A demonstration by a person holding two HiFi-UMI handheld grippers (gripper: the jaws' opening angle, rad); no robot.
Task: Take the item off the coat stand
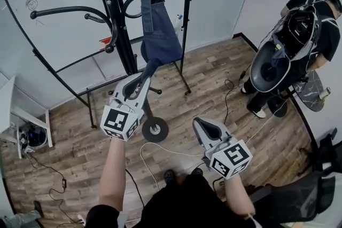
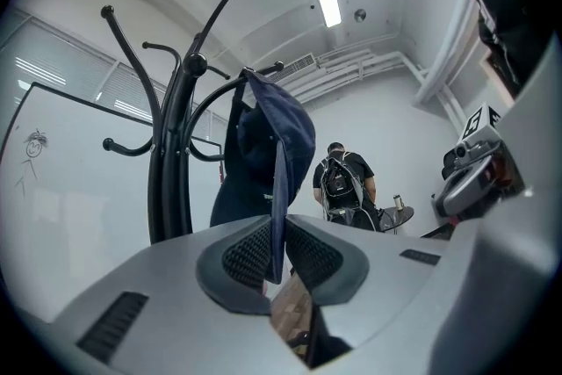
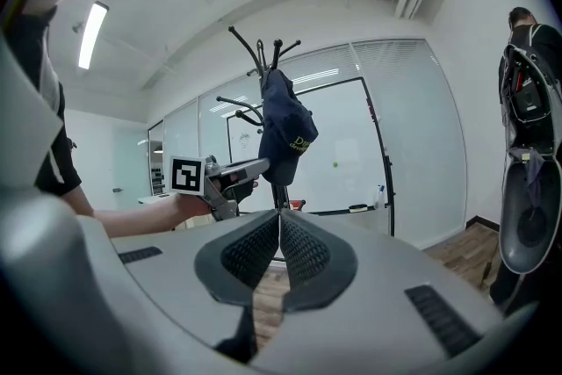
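Navy cap (image 1: 158,34) edge pinched by left gripper (image 1: 143,75); right gripper (image 1: 197,122), well apart, pressed together.

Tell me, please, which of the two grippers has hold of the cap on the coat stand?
The left gripper: its jaws are shut on the hanging edge of the dark blue cap. The right gripper has its jaws together with nothing between them.

**Occlusions and cut-offs**

Head view: the coat stand (image 1: 115,8) runs off the top edge, and its lower pole goes behind the left gripper (image 1: 144,75).
Left gripper view: the lower edge of the cap (image 2: 290,132) brim is lost between the pads (image 2: 250,255).
Right gripper view: the cap print is too small to read fully, and the bystander (image 3: 527,101) is clipped by the right edge.
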